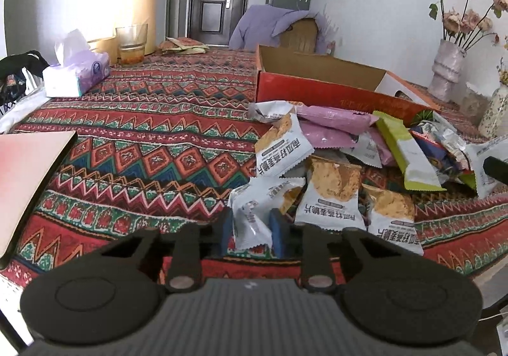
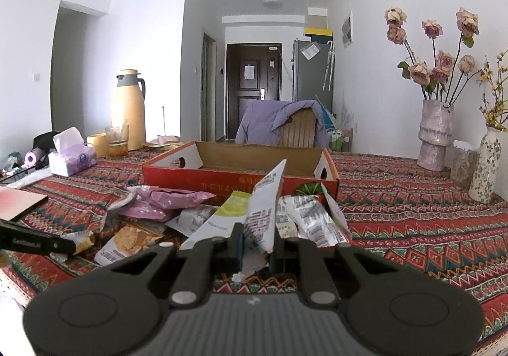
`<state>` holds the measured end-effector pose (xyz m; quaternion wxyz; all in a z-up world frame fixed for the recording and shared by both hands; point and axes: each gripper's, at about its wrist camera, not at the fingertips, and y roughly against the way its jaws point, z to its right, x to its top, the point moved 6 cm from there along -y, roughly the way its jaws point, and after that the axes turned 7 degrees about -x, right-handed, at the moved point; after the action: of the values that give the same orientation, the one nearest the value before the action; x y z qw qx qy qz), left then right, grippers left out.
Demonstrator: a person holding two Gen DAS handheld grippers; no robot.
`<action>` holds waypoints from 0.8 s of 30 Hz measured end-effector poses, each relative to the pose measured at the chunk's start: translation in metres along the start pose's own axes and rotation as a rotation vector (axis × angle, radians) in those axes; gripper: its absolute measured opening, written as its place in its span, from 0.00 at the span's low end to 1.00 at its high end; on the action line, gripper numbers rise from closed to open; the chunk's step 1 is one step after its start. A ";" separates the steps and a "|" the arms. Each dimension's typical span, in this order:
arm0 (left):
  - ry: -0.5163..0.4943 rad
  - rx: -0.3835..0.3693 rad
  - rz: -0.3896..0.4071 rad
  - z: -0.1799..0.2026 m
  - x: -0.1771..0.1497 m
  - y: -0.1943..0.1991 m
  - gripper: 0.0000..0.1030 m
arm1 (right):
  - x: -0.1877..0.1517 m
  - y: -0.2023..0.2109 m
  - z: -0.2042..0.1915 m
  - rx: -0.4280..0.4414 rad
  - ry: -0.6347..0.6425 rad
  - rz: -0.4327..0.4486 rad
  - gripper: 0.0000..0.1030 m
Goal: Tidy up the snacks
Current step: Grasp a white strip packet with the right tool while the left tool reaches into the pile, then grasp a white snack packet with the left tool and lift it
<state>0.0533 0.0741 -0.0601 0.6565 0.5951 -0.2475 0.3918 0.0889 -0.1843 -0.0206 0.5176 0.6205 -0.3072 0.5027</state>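
On the patterned red tablecloth (image 1: 143, 140) my two claws work at a heap of snack packets (image 1: 349, 159) that lies just in front of the open red cardboard box (image 2: 241, 180). My left gripper (image 1: 250, 229) is clamped on a white packet (image 1: 250, 216): its blue pads press the wrapper from both sides, and the packet sits at the near edge of the heap, touching a white-and-orange cracker packet (image 1: 333, 194) beside it. My right gripper (image 2: 257, 248) is closed tight on a tall white wrapper (image 2: 263, 216) covered in small print; the wrapper stands nearly upright between the fingers, its top corner reaching up in front of the box wall. Around it lie pink packets (image 2: 165, 200), a lime-green bar (image 2: 231, 207) and more silver-white wrappers (image 2: 311, 222), all piled against the box's front side. The box interior, as far as I can see, shows bare brown cardboard. From the right wrist camera, my left gripper shows as a black bar at the far left, low over the heap. Farther left on the table stand a tissue pack (image 1: 76, 73), a glass (image 1: 131, 42) and a yellow thermos (image 2: 128, 108); a vase of dried roses (image 2: 435, 134) stands at the right, well apart from the snacks.
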 end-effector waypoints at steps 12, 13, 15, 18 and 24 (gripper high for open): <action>-0.011 -0.018 0.031 0.006 0.005 0.008 0.13 | 0.003 0.001 0.004 0.005 -0.014 0.008 0.13; -0.013 -0.020 0.037 0.007 0.006 0.009 0.12 | 0.003 0.001 0.005 0.005 -0.016 0.009 0.13; -0.020 -0.024 0.047 0.009 0.008 0.011 0.12 | 0.003 0.001 0.005 0.006 -0.019 0.010 0.14; -0.025 -0.027 0.054 0.012 0.011 0.013 0.11 | 0.004 0.000 0.005 0.008 -0.021 0.011 0.14; -0.038 -0.034 0.056 0.015 0.012 0.013 0.09 | 0.003 0.000 0.005 0.013 -0.024 0.007 0.14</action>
<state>0.0522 0.0615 -0.0403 0.6506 0.5839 -0.2831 0.3945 0.0919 -0.1890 -0.0179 0.5080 0.6290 -0.3121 0.4989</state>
